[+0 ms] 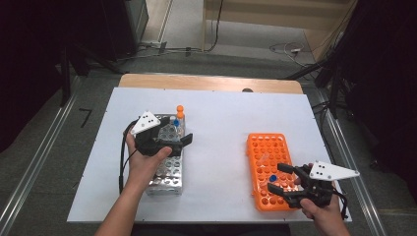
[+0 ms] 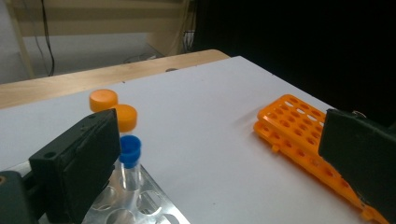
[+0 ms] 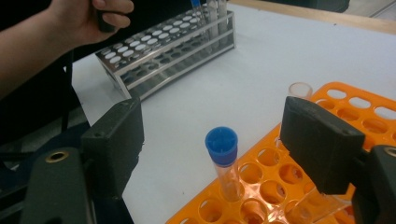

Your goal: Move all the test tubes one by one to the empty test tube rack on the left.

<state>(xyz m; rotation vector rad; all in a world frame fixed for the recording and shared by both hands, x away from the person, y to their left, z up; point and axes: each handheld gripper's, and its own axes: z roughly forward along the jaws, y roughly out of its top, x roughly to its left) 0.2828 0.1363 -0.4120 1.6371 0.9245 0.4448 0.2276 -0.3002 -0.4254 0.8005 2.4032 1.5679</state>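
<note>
Tabletop [image 1: 221, 123] seen from the high view is white and carries two racks: a metal rack [image 1: 167, 172] on the left and an orange rack [image 1: 263, 147] on the right, well apart. The left tongs [image 1: 184, 140], held in the person's left hand [image 1: 145, 160], hover over the metal rack with jaws spread, pointing toward the right. Two orange-capped tubes [image 1: 180, 112] and a blue-capped tube [image 1: 176, 124] stand at the far end of that rack. The right tongs [image 1: 279, 178], held in the right hand [image 1: 322, 209], reach over the near part of the orange rack, jaws apart on either side of a tube with a blue cap [image 1: 272, 178] that stands in the rack. In the left gripper view, the two black jaws stand wide apart with nothing between them; just beside the left jaw are the blue-capped tube [image 2: 130, 156] and the two orange-capped tubes [image 2: 116, 109] in the metal rack [image 2: 140, 205], and the orange rack [image 2: 292, 123] lies farther off on the white tabletop [image 2: 201, 116]. In the right gripper view, the jaws are open around the blue-capped tube [image 3: 223, 156], which stands upright in a hole of the orange rack [image 3: 261, 186], touching neither jaw. An uncapped clear tube [image 3: 300, 90] stands farther along the same rack. Beyond, the metal rack [image 3: 163, 46] sits with the left hand [image 3: 91, 16] above it.
</note>
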